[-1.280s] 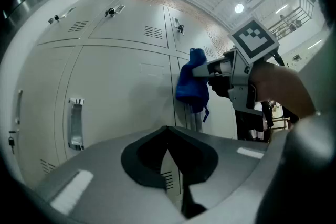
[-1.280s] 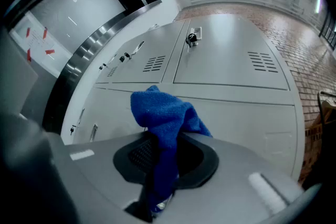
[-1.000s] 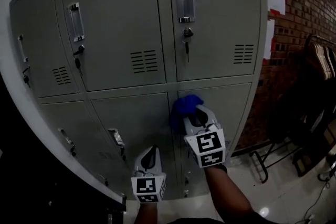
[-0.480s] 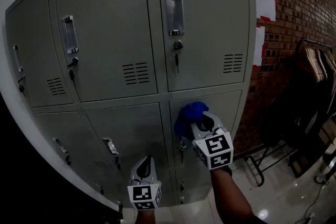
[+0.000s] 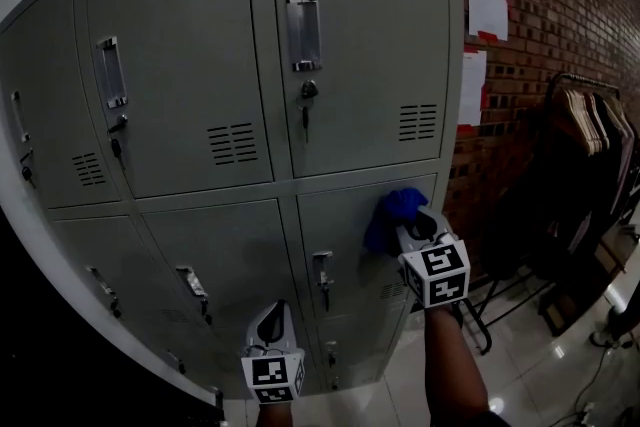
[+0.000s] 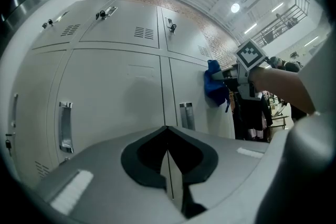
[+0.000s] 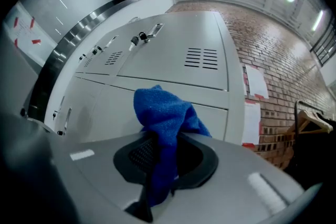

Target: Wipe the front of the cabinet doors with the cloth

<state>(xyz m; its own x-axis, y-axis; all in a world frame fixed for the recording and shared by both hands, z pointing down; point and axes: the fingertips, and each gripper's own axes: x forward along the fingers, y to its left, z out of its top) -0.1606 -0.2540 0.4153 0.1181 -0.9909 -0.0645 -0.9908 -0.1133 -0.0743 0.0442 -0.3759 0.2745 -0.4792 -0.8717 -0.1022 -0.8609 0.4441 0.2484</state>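
Two tongs. Right tongs (image 5: pixel 412 227): clenched on the blue cloth (image 5: pixel 392 213), which bunches past the tips against the upper right of the lower-right locker door (image 5: pixel 345 227). Left tongs (image 5: pixel 274 315): closed, empty, lower left of that door.

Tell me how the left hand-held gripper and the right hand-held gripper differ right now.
The left hand-held gripper's jaws are together on nothing; the right hand-held gripper's are shut on the blue cloth. The left one hangs lower, off the cabinet; the right one holds the cloth up at the lower right door. Both point toward the cabinet.
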